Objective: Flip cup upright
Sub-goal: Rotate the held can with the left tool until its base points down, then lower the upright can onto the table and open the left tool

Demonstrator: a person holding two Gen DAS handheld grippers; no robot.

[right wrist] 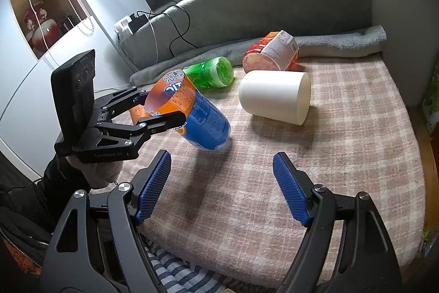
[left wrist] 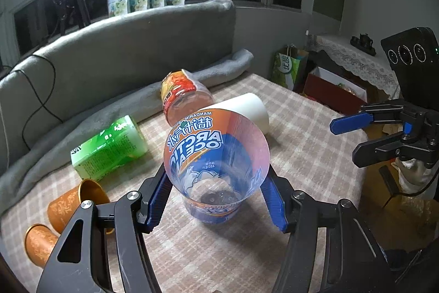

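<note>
My left gripper [left wrist: 216, 183] is shut on a blue and orange "Arctic Ocean" plastic cup [left wrist: 216, 155]. The cup is tilted, its open mouth toward the left wrist camera and its base low over the checked cloth. In the right wrist view the same cup [right wrist: 203, 120] leans with its base touching or just above the cloth, held by the left gripper [right wrist: 162, 111]. My right gripper [right wrist: 221, 183] is open and empty, in front of the cup, and shows at the right in the left wrist view [left wrist: 345, 142].
A white cup [right wrist: 274, 96], a green cup [right wrist: 211, 73] and an orange-labelled cup [right wrist: 271, 51] lie on their sides on the checked cloth [right wrist: 343, 155]. Two copper cups [left wrist: 74, 202] lie at the left. A grey sofa [right wrist: 274, 4] stands behind.
</note>
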